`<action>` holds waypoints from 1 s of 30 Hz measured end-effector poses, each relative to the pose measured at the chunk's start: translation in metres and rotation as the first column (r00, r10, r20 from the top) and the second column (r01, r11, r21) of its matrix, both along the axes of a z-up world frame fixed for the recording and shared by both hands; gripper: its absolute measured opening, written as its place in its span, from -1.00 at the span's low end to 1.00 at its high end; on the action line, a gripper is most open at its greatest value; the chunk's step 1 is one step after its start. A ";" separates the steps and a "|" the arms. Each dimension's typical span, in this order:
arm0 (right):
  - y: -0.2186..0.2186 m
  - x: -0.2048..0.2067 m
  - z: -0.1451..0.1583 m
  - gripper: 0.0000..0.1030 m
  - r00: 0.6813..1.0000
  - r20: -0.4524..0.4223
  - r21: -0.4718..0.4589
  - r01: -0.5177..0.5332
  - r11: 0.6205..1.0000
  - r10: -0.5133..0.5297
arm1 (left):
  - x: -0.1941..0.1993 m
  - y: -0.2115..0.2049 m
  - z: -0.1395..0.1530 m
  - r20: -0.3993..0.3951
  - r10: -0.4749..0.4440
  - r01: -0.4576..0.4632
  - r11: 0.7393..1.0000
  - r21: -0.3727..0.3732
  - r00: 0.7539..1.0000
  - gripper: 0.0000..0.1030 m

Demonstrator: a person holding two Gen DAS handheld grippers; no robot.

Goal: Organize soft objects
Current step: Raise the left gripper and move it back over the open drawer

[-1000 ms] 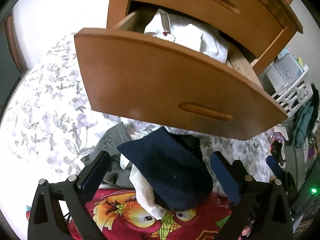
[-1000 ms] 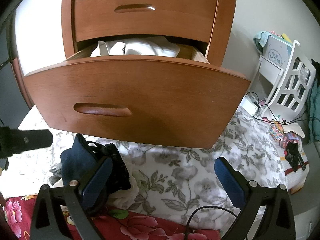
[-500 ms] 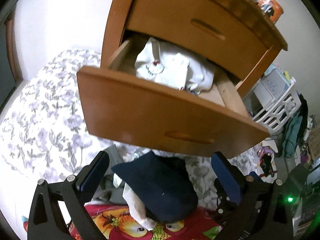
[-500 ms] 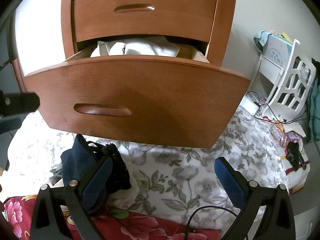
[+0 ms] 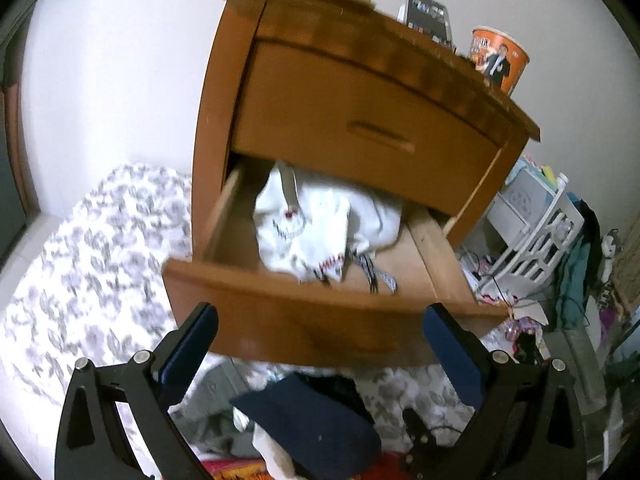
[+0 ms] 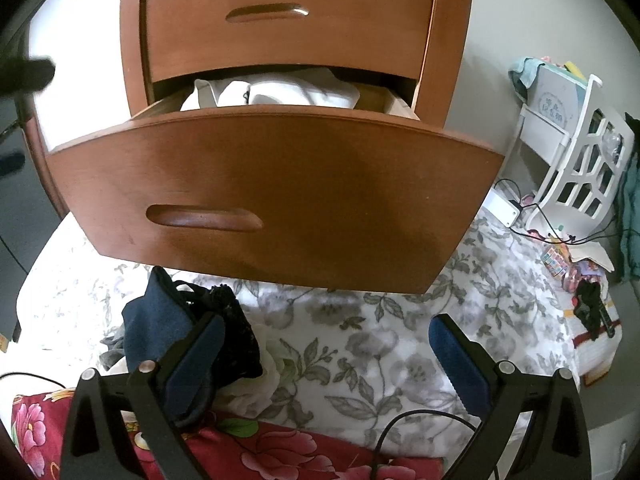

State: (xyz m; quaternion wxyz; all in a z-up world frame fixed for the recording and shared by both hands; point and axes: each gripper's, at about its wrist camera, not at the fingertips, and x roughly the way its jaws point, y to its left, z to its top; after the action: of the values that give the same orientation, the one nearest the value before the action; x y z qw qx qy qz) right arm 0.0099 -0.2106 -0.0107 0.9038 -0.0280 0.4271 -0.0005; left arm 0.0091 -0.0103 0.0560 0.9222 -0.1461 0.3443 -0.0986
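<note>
A wooden nightstand has its lower drawer pulled out, with white clothes lying inside. A pile of dark blue and black garments rests on the floral bedsheet below the drawer front. My left gripper hangs open and empty, high above the pile and level with the drawer front. My right gripper is open and empty low over the bedsheet, its left finger in front of the dark pile.
An orange cup and a phone stand on the nightstand top. A white rack with clutter and cables sits to the right. A red floral cloth lies along the near edge. The left gripper's finger shows at the left.
My left gripper has risen well above the dark pile, so the drawer's inside now shows. The right gripper has stayed still.
</note>
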 end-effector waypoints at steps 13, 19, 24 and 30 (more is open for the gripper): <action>-0.006 0.003 -0.002 1.00 1.000 -0.011 0.028 0.005 1.000 -0.005 | 0.069 -0.006 0.053 -0.072 -0.019 0.028 0.992 0.125 0.997 0.98; -0.007 0.004 -0.002 1.00 1.000 -0.017 0.038 0.009 0.999 -0.008 | 0.113 -0.016 0.049 -0.154 -0.057 0.080 0.986 0.148 0.986 0.98; -0.010 0.005 -0.004 1.00 1.000 -0.026 0.053 0.010 0.999 -0.009 | 0.142 -0.036 0.033 -0.254 -0.106 0.155 0.972 0.180 0.961 0.98; -0.012 0.008 -0.006 1.00 0.999 -0.043 0.067 0.016 0.998 -0.013 | 0.174 -0.048 0.008 -0.346 -0.075 0.156 0.965 0.211 0.935 0.98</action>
State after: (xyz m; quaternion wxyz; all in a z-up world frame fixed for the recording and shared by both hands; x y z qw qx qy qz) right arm 0.0178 -0.2228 -0.0169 0.8949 0.0056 0.4462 0.0080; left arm 0.1829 -0.0584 0.0644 0.8533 -0.0302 0.5134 -0.0854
